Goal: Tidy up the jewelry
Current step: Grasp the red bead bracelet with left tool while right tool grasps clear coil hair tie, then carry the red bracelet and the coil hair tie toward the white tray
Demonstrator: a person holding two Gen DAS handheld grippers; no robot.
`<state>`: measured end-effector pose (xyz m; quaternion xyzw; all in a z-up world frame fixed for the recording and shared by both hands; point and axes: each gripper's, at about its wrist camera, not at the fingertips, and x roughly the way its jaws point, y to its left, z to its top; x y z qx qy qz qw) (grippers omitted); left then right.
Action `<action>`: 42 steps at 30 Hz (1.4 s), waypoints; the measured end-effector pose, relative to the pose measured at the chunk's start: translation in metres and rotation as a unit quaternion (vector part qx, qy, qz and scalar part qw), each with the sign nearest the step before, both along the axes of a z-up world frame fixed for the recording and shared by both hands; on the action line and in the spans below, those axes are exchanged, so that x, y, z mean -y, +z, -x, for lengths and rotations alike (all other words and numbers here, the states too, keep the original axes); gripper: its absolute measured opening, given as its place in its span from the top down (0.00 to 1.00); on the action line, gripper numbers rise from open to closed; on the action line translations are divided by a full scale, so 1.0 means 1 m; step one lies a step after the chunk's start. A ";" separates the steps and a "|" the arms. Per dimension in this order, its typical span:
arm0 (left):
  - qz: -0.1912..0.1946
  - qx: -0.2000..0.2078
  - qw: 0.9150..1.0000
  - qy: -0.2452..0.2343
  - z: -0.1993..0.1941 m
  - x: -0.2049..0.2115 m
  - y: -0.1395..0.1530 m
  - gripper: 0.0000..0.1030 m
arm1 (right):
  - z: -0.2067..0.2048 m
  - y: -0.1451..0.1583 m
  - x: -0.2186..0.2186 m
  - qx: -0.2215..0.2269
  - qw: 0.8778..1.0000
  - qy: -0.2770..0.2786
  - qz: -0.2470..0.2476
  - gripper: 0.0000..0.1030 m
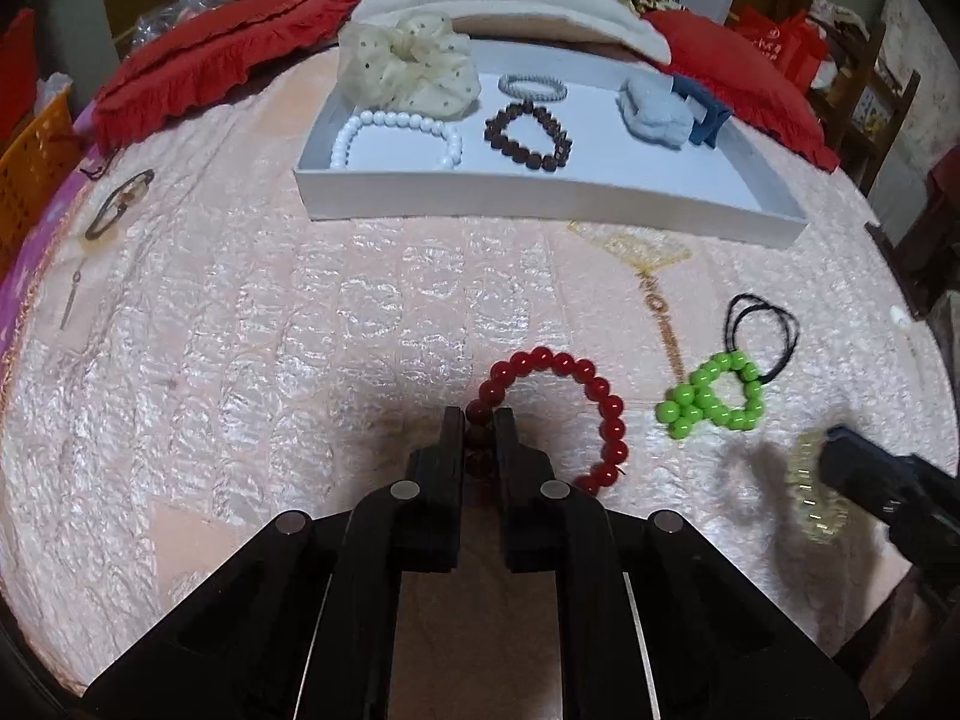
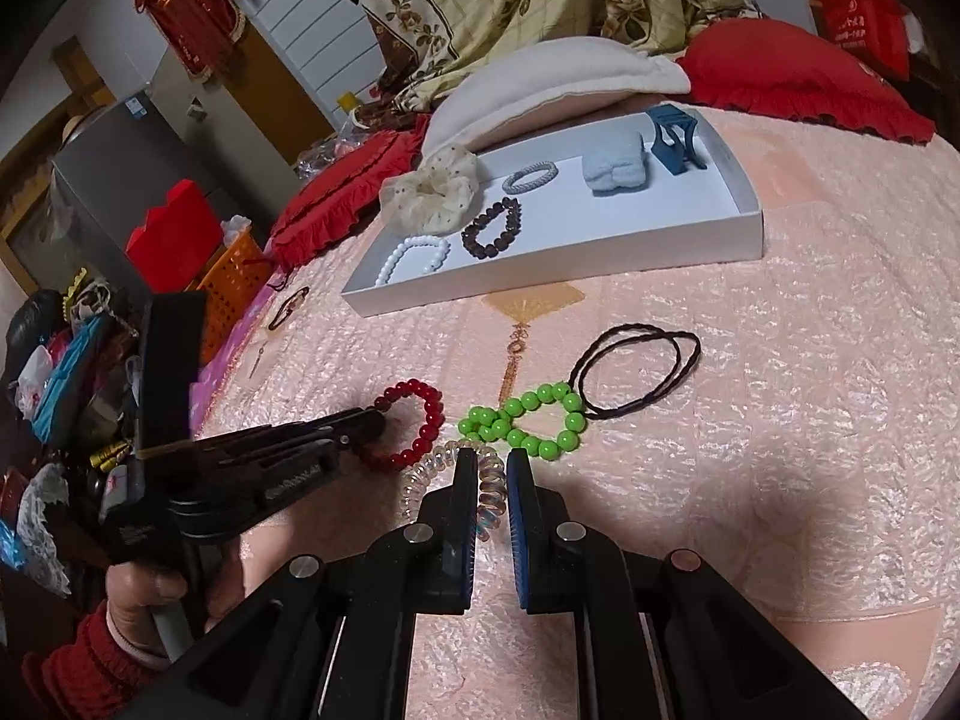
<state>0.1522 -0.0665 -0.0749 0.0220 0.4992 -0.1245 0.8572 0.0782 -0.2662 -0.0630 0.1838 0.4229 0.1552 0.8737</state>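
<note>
pale pink quilted bedspread (image 1: 240,360) w/ shiny puffed squares. near: dark red bead bracelet (image 1: 576,396), bright green bead bracelet (image 1: 714,396), black hair ties (image 1: 774,324), clear yellowish coil hair tie (image 2: 432,468). gold fan-shaped piece (image 1: 636,252) near the tray. far: white tray (image 1: 540,198) w/ white bead bracelet (image 1: 390,138), dark brown bead bracelet (image 1: 528,138), grey ring (image 1: 534,87), cream dotted scrunchie (image 1: 408,66), pale blue fluffy clip (image 1: 654,111), dark blue claw clip (image 1: 702,114). red frilled pillows (image 1: 204,60) far left & right.

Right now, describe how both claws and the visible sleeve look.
Both claws are black plastic with round silver pivot pins. The left claw has plain black fingers; the right claw has a blue inner pad. The sleeve is red ribbed knit over a pink cuff.
</note>
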 end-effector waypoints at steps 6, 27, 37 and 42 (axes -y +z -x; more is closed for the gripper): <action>0.031 0.027 0.999 -0.003 0.019 -0.005 0.033 0.92 | -0.002 -0.005 0.005 -0.003 1.000 -0.004 -0.013 0.91; 0.003 0.099 0.995 -0.031 0.067 0.003 0.080 0.92 | 0.008 0.008 -0.002 0.006 1.000 -0.001 -0.007 0.91; -0.002 0.108 0.994 -0.035 0.079 0.003 0.086 0.92 | 0.017 0.015 0.004 0.013 1.000 -0.010 -0.007 0.91; 0.010 0.107 0.994 -0.027 0.082 -0.003 0.086 0.92 | 0.023 0.018 0.004 0.011 1.000 -0.014 -0.001 0.91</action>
